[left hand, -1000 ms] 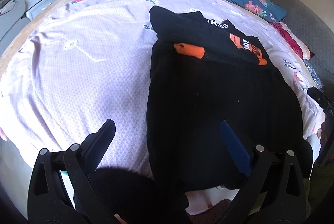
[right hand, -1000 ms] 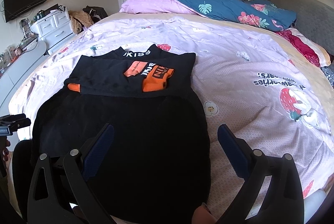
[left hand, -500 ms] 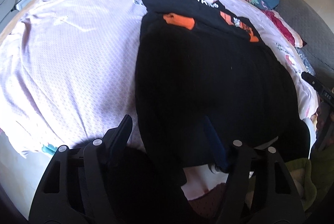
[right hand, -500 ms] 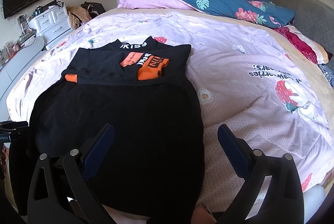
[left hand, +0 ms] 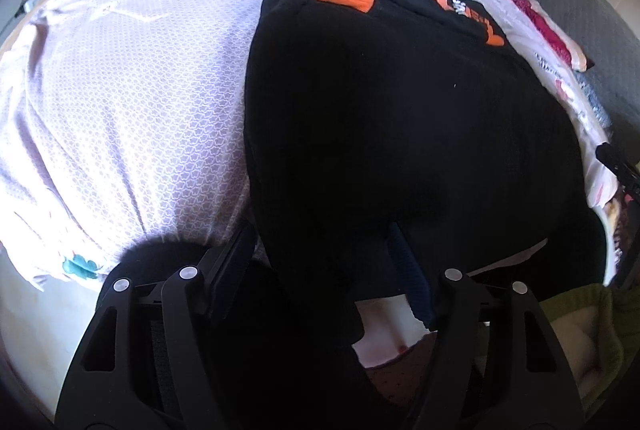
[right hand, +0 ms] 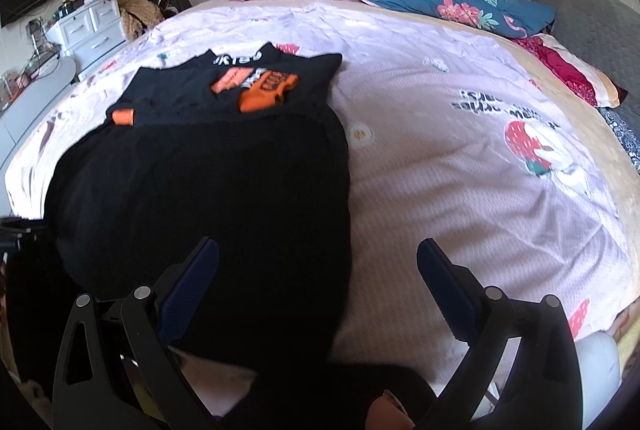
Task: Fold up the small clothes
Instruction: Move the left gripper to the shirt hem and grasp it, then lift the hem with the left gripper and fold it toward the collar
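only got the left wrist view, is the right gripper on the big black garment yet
observer: no, the right gripper is open, with nothing pinched.
operator: where is it then
observer: it straddles the right edge of the large black garment: one finger is over the black cloth, the other over the pink patterned bedsheet.
operator: anything on the sheet on that side
observer: just right of the garment I see only prints, a strawberry cartoon with dark lettering above it.
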Motion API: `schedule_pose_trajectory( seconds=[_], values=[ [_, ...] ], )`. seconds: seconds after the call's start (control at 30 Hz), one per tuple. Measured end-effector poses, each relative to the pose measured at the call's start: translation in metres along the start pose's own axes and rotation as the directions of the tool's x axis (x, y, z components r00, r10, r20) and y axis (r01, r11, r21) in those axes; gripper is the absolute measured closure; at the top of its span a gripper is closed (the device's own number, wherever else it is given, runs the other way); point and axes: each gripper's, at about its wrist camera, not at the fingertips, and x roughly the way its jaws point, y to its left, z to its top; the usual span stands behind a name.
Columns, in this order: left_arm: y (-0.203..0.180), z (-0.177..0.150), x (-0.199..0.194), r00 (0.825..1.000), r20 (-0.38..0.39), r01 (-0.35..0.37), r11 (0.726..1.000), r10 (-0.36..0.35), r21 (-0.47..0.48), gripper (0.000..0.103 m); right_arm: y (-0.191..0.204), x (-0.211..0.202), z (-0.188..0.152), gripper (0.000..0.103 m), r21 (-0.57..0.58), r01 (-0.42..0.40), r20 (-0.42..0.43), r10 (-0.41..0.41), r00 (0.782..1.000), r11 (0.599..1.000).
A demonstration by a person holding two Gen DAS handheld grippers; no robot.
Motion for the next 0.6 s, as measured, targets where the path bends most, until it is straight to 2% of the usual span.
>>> schedule_pose_trajectory(
  seconds=[0.07, 0.1, 0.13, 0.17, 0.23, 0.33, 0.43, 0.5, 0.53, 0.57, 0.6],
  values=[
    [-0.001, 0.0, 0.001, 1.0, 0.008, -0.008, 1.0, 0.008, 0.003, 0.047, 0.0, -0.001, -0.01, 0.004, -0.012, 0.004, -0.016, -0.004, 1.0, 1.0],
    [0.0, 0.0, 0.001, 1.0, 0.014, -0.017, 1.0, 0.017, -0.001, 0.058, 0.0, -0.001, -0.014, 0.004, -0.016, 0.003, -0.024, -0.003, 1.0, 1.0],
    [0.001, 0.001, 0.002, 1.0, 0.018, -0.022, 1.0, 0.022, -0.006, 0.065, 0.0, -0.001, -0.017, 0.004, -0.018, 0.001, -0.03, -0.001, 1.0, 1.0],
    [0.003, 0.001, 0.001, 0.999, 0.023, -0.022, 1.0, 0.022, -0.009, 0.067, -0.001, 0.0, -0.02, 0.004, -0.02, 0.001, -0.038, -0.002, 0.999, 1.0],
    [0.005, 0.0, 0.0, 0.999, 0.032, -0.024, 1.0, 0.025, -0.008, 0.082, -0.002, 0.0, -0.025, 0.004, -0.021, 0.003, -0.053, -0.004, 0.999, 1.0],
    [0.01, -0.001, -0.006, 0.998, 0.058, -0.002, 1.0, 0.003, -0.025, 0.096, -0.002, 0.001, -0.032, 0.004, -0.027, -0.011, -0.075, 0.009, 0.997, 1.0],
    [0.017, 0.0, -0.017, 0.995, 0.091, 0.032, 0.999, -0.028, -0.043, 0.1, 0.0, 0.003, -0.039, 0.006, -0.042, -0.033, -0.105, 0.029, 0.994, 0.999],
    [0.018, 0.001, -0.026, 0.992, 0.118, 0.042, 0.998, -0.037, -0.039, 0.1, 0.003, 0.007, -0.044, 0.011, -0.058, -0.037, -0.126, 0.03, 0.992, 0.998],
    [0.017, 0.002, -0.032, 0.99, 0.134, 0.049, 0.998, -0.044, -0.032, 0.1, 0.003, 0.009, -0.045, 0.025, -0.061, -0.041, -0.138, 0.032, 0.99, 0.997],
    [0.016, 0.002, -0.037, 0.988, 0.148, 0.058, 0.998, -0.054, -0.027, 0.1, 0.003, 0.012, -0.047, 0.033, -0.061, -0.05, -0.153, 0.041, 0.987, 0.997],
    [0.015, 0.003, -0.042, 0.985, 0.163, 0.066, 0.998, -0.062, -0.02, 0.1, 0.003, 0.014, -0.048, 0.035, -0.056, -0.058, -0.165, 0.048, 0.985, 0.997]
  ],
)
